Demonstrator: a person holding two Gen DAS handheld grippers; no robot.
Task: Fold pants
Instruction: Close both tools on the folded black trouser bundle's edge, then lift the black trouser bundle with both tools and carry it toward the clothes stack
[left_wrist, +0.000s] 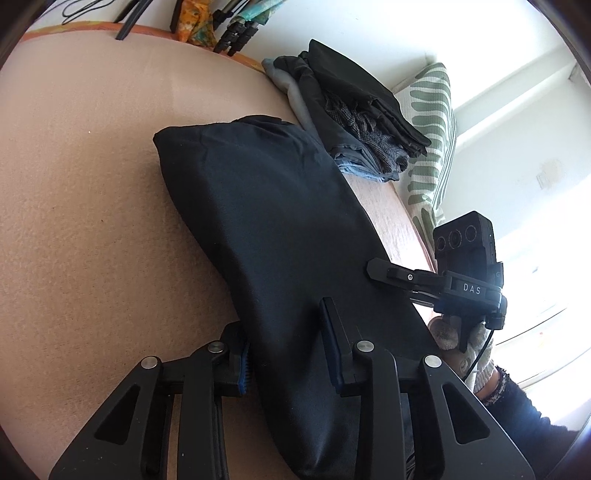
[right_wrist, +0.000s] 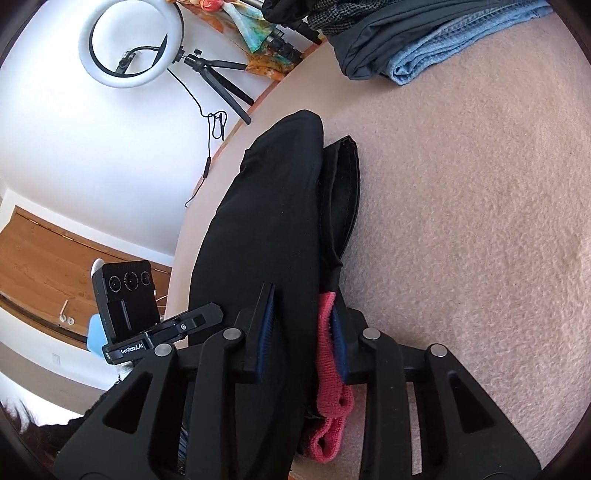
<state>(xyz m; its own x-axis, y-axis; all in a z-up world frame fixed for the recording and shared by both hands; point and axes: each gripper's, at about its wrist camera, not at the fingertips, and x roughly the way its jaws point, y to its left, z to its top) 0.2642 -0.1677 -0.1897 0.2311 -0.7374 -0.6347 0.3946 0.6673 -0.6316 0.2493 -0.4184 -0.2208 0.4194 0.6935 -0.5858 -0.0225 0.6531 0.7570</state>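
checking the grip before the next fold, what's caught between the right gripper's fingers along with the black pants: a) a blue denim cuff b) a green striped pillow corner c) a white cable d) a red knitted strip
d: in the right wrist view a red knitted strip lies against the right-hand pad of the right gripper, beside the black pants.

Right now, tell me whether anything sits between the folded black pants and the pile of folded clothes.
Nothing visible: only bare pink blanket lies between the black pants and the clothes pile. Both grippers, left and right, grip the pants.
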